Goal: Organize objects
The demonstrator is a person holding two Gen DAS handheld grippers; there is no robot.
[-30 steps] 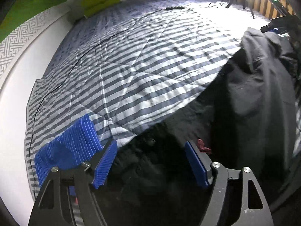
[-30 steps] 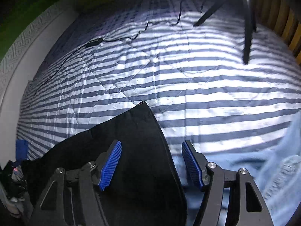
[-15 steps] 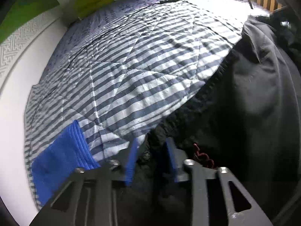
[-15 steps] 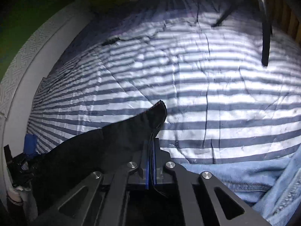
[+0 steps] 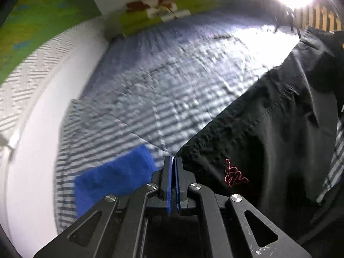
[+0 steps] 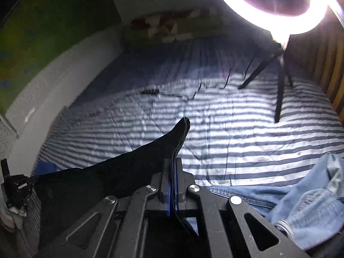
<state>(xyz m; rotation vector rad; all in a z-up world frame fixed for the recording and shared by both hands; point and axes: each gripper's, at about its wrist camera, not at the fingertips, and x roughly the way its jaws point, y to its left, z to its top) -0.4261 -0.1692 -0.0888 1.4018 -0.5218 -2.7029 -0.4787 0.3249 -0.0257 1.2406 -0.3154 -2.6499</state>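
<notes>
Black fabric is newly pinched at both ends: the left hand-held gripper [image 5: 173, 161] and right hand-held gripper [image 6: 173, 163], wide apart a second ago, have clamped the black shorts [image 5: 268, 133] and raised them off the striped bed [image 6: 225, 133], probably for folding.

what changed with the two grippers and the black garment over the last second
Both grippers went from wide open to shut on the black garment: the left gripper pinches its edge, the right gripper its corner. Both then rose, drawing the cloth up off the striped bedspread. The blue cloth and the denim garment lie where they were.
</notes>
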